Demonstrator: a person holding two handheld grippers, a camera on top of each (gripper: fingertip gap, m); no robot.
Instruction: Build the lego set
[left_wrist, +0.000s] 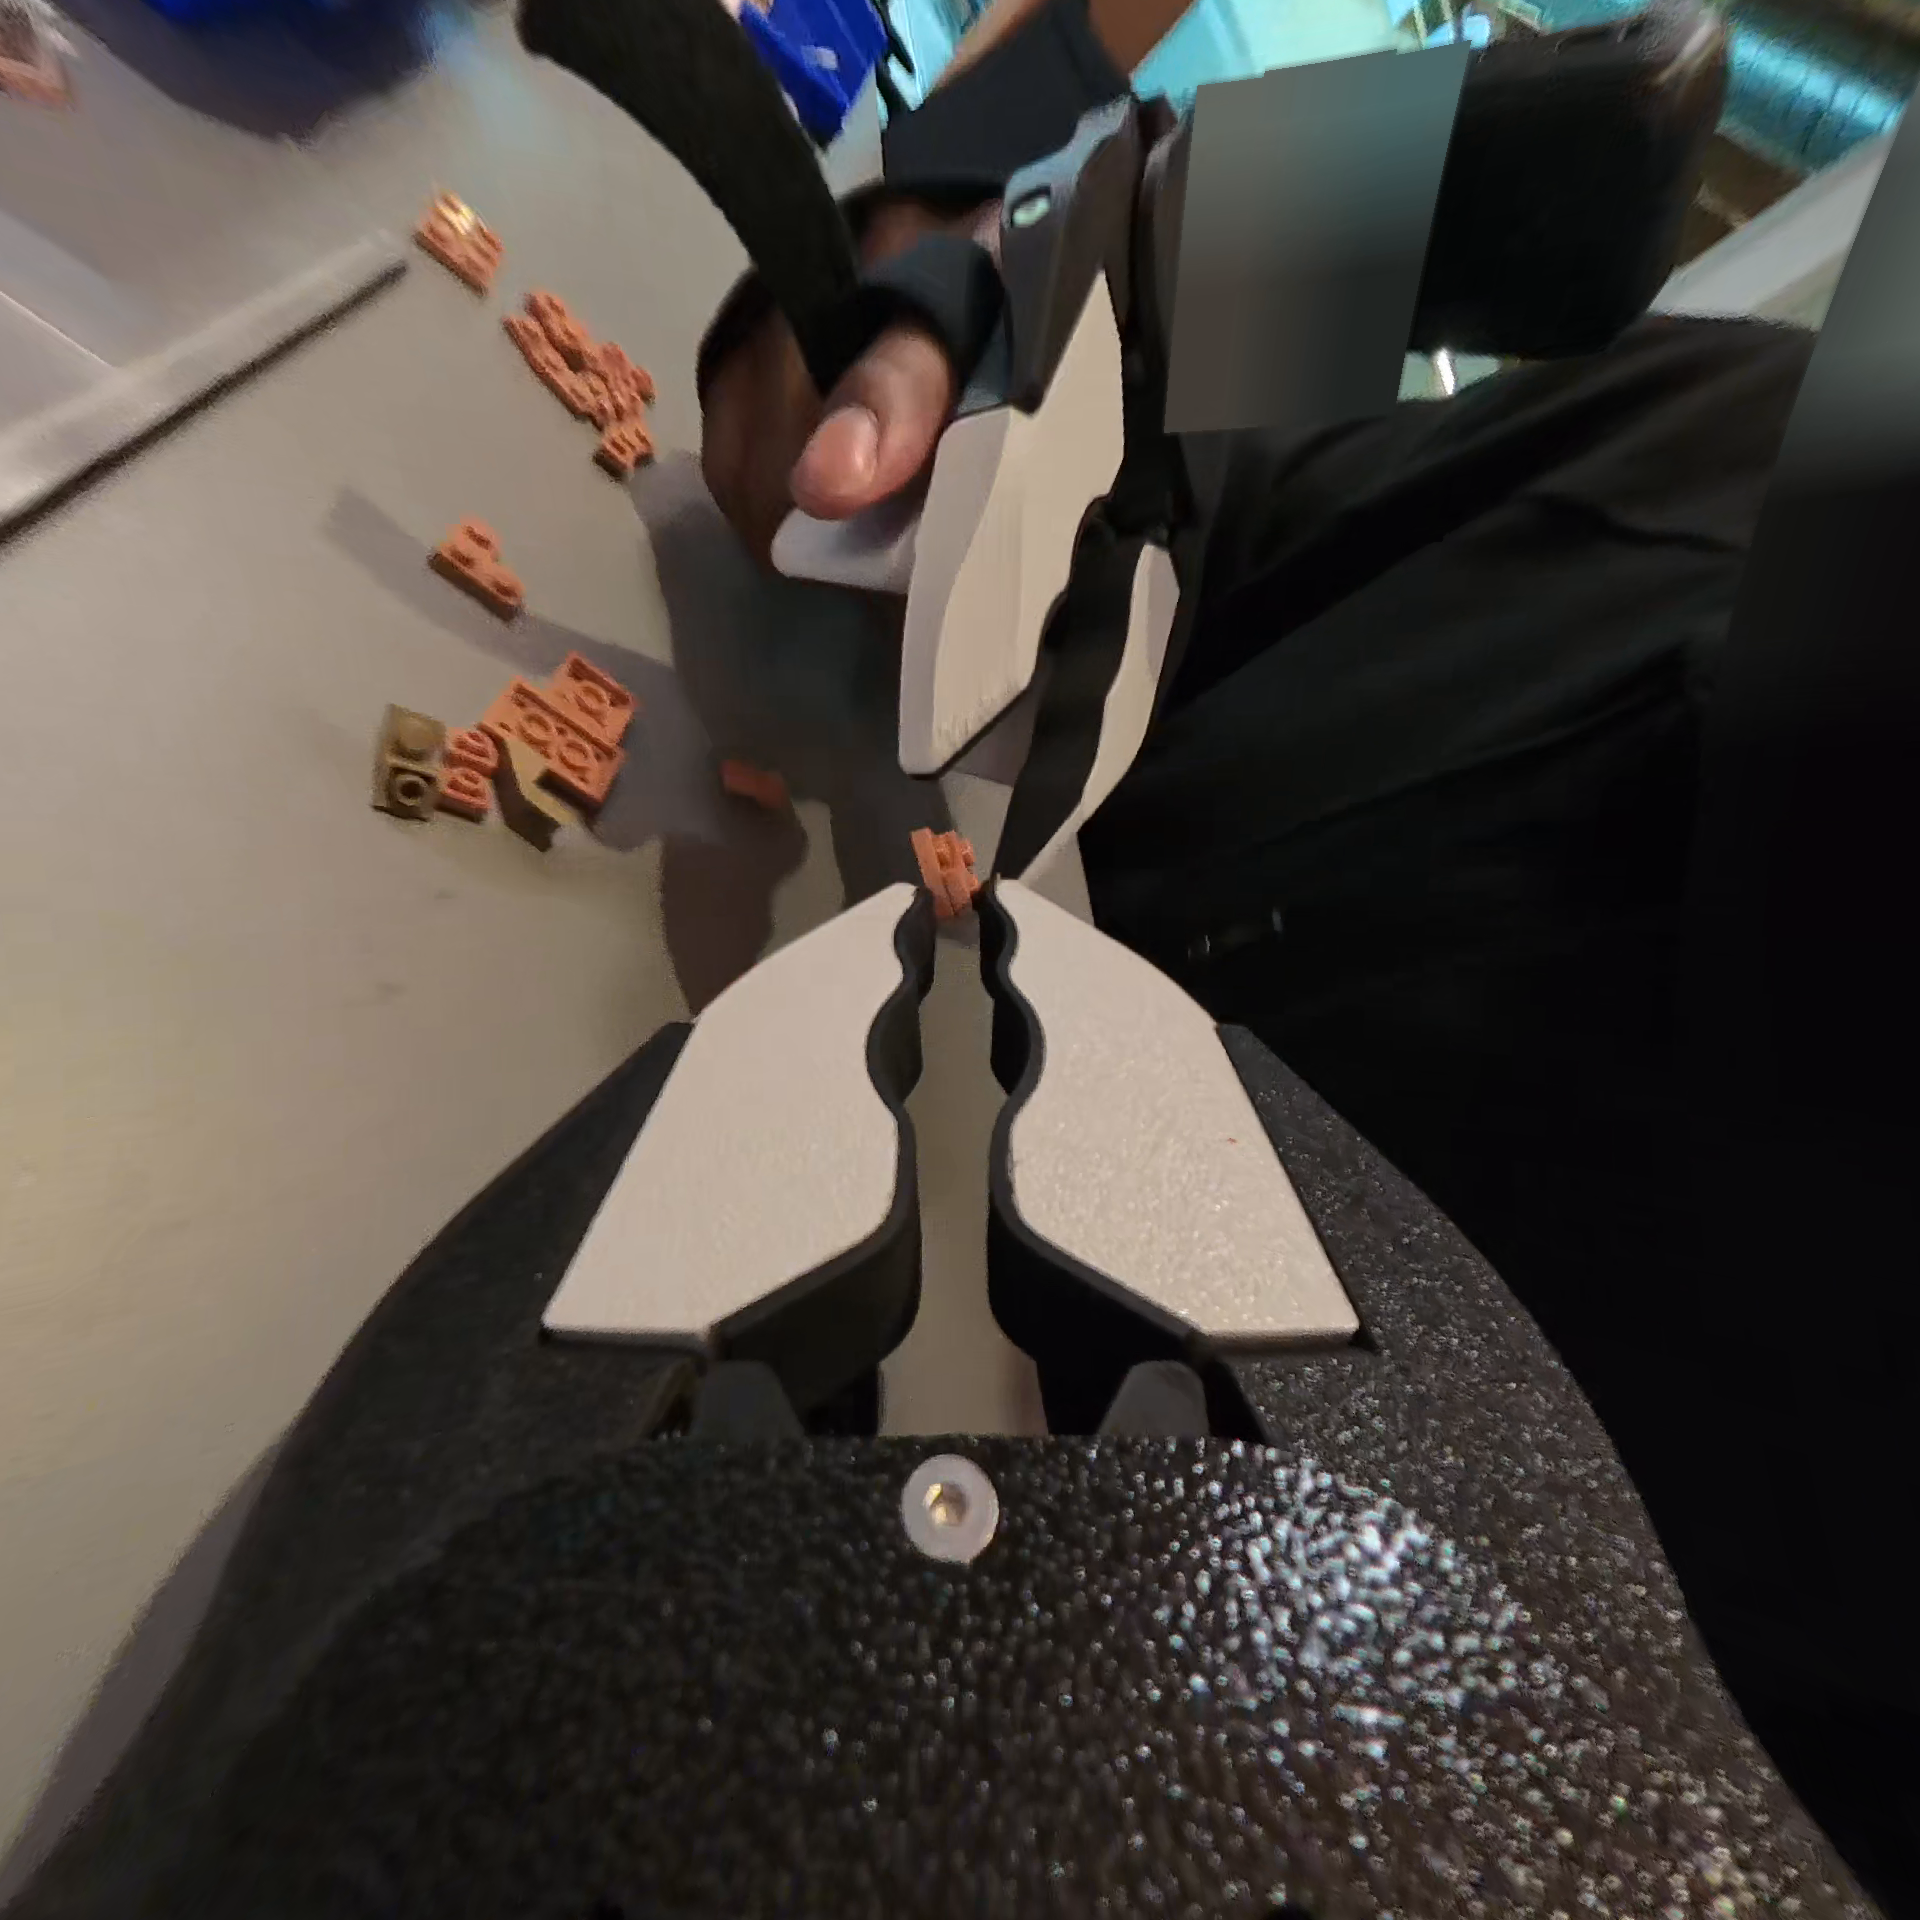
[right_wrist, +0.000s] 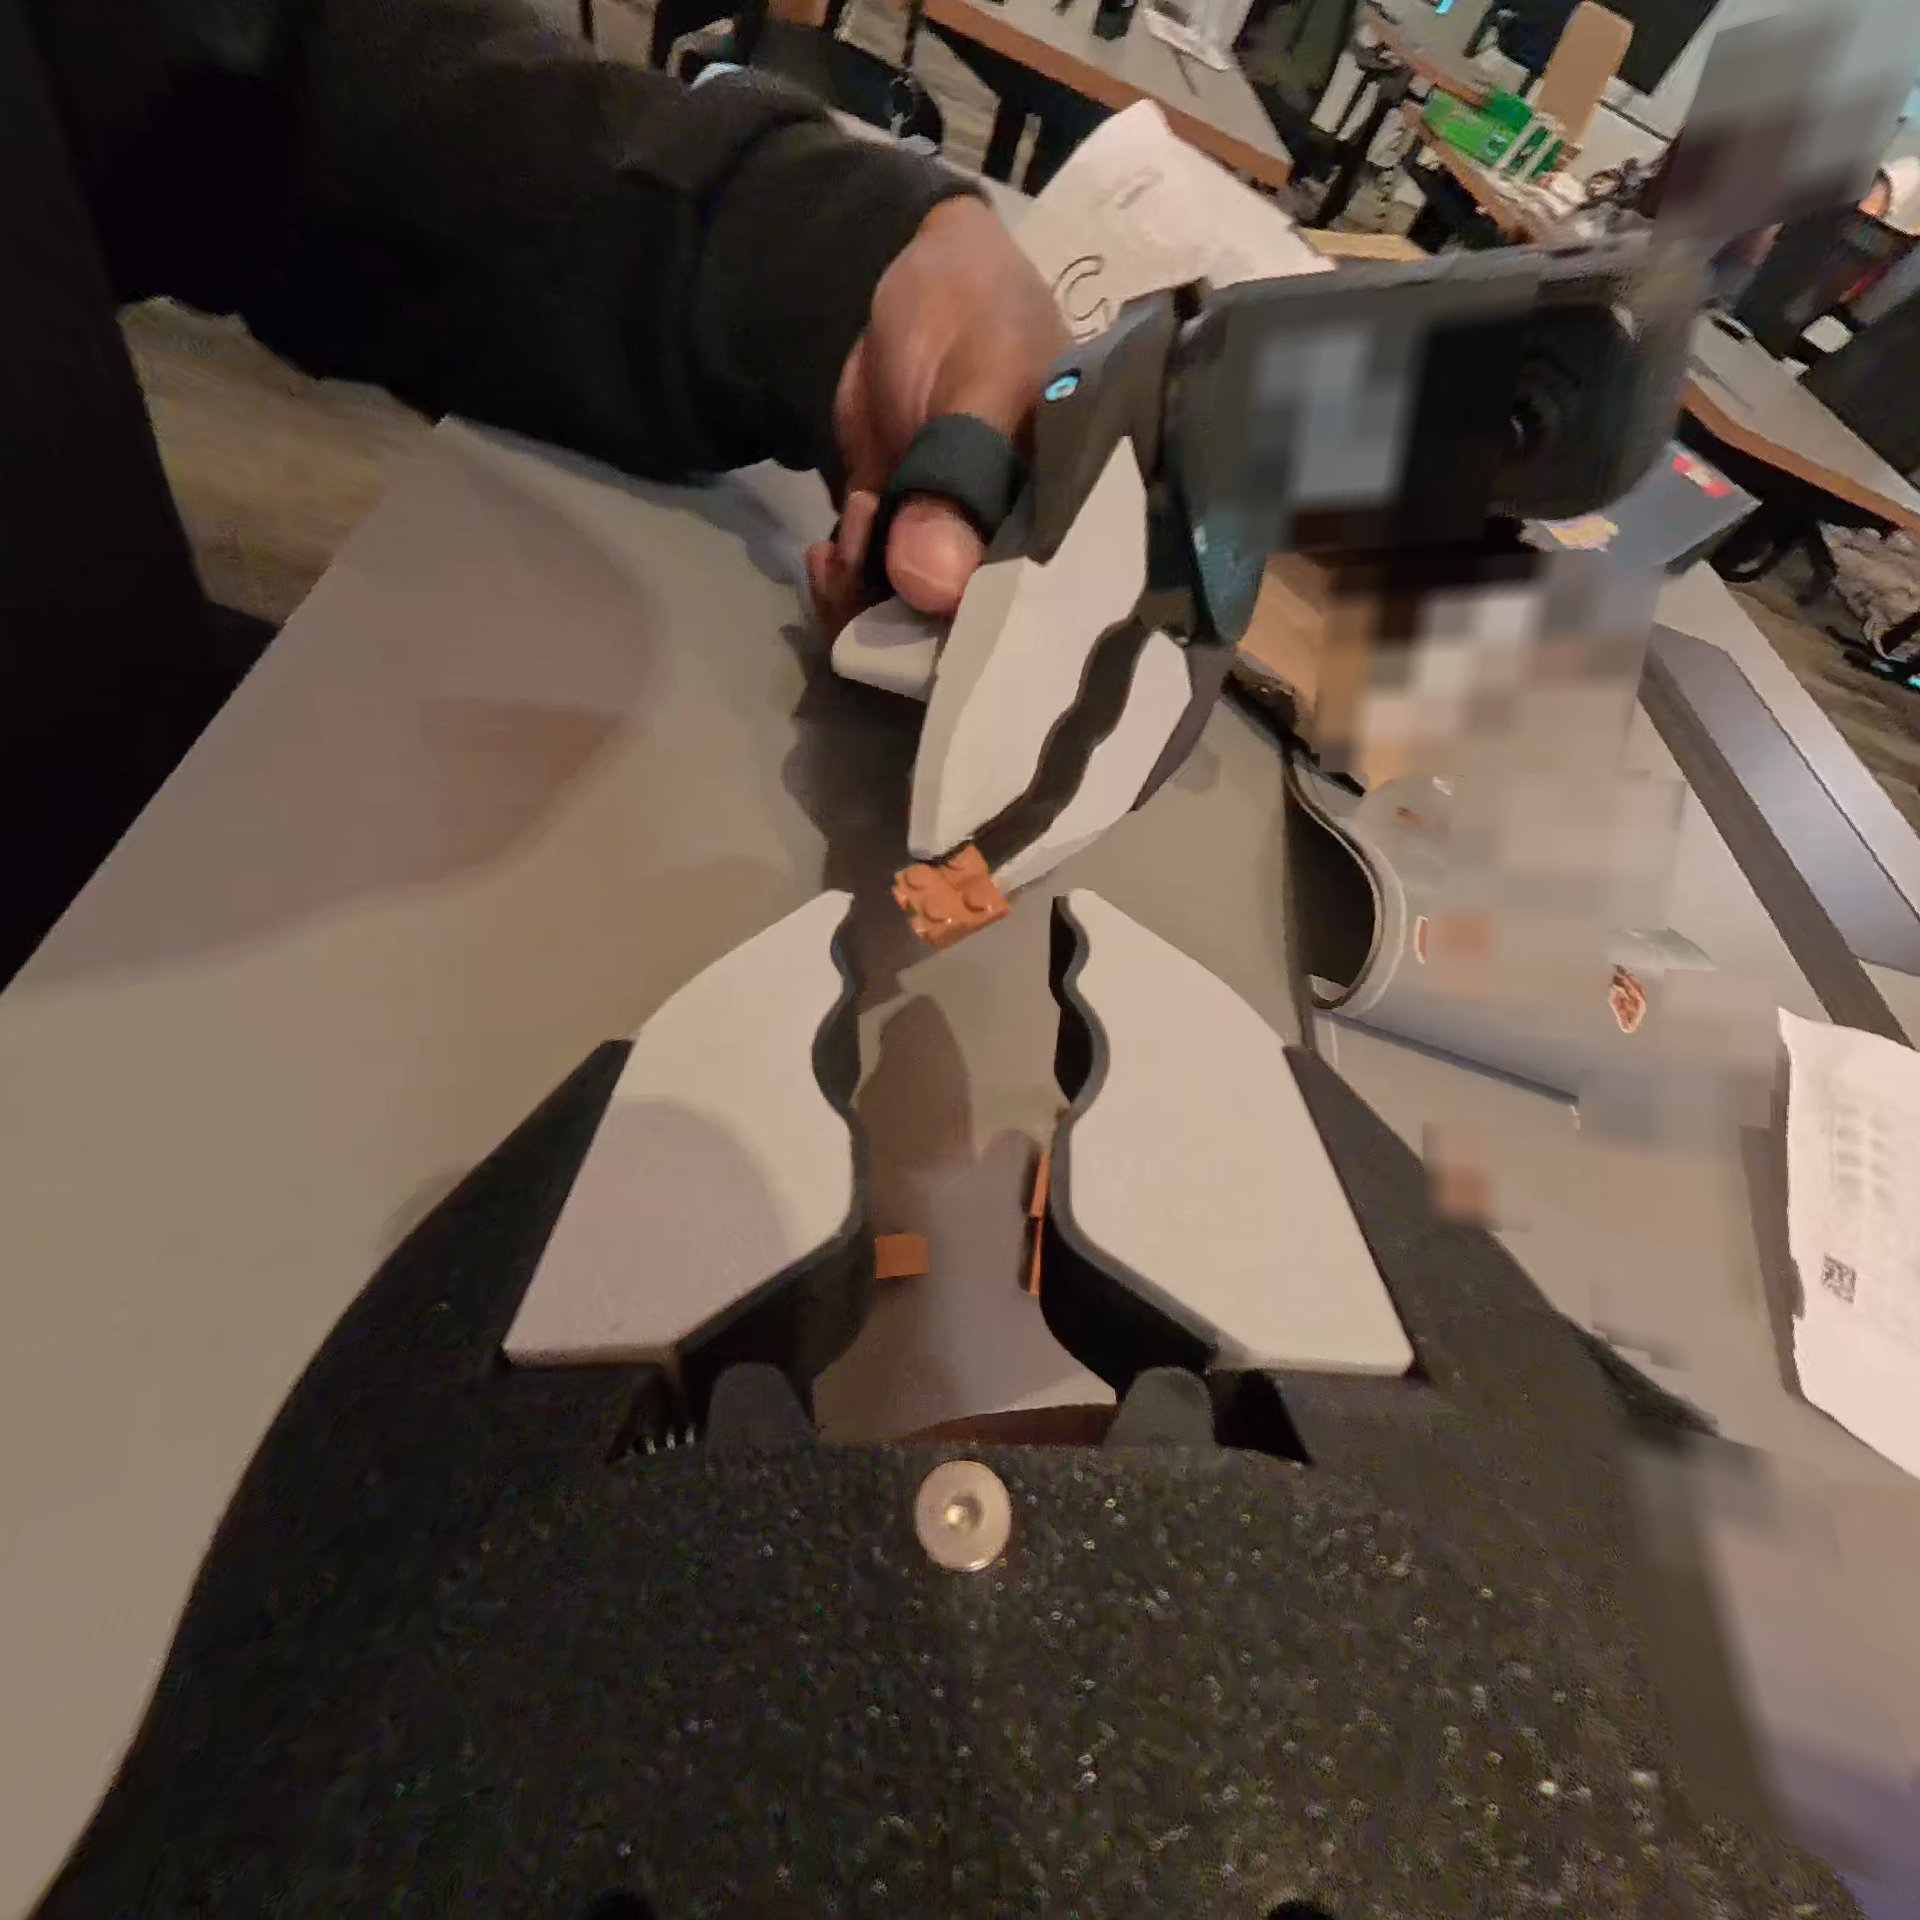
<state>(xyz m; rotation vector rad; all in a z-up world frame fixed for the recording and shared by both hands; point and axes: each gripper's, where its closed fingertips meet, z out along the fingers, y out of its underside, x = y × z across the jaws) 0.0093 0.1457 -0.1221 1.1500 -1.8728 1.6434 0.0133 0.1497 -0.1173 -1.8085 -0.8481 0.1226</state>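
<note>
Grey table (left_wrist: 208, 1039), orange bricks (left_wrist: 561, 727) scattered. Left gripper (left_wrist: 951, 904): fingertips clamped on small orange brick stack (left_wrist: 943, 873). Right gripper (right_wrist: 951, 914): jaws apart, bare, just beside that stack.

The left claw (left_wrist: 951, 902) has its fingertips nearly together, pinching a small orange brick (left_wrist: 943, 871). The right claw (right_wrist: 954, 914) points tip to tip at it, jaws spread and bare. A black-sleeved hand (right_wrist: 935, 405) grips each handle.

Brick (right_wrist: 951, 906) between gripper tips, above table (right_wrist: 416, 831), loose bricks (left_wrist: 551, 743) left
</note>
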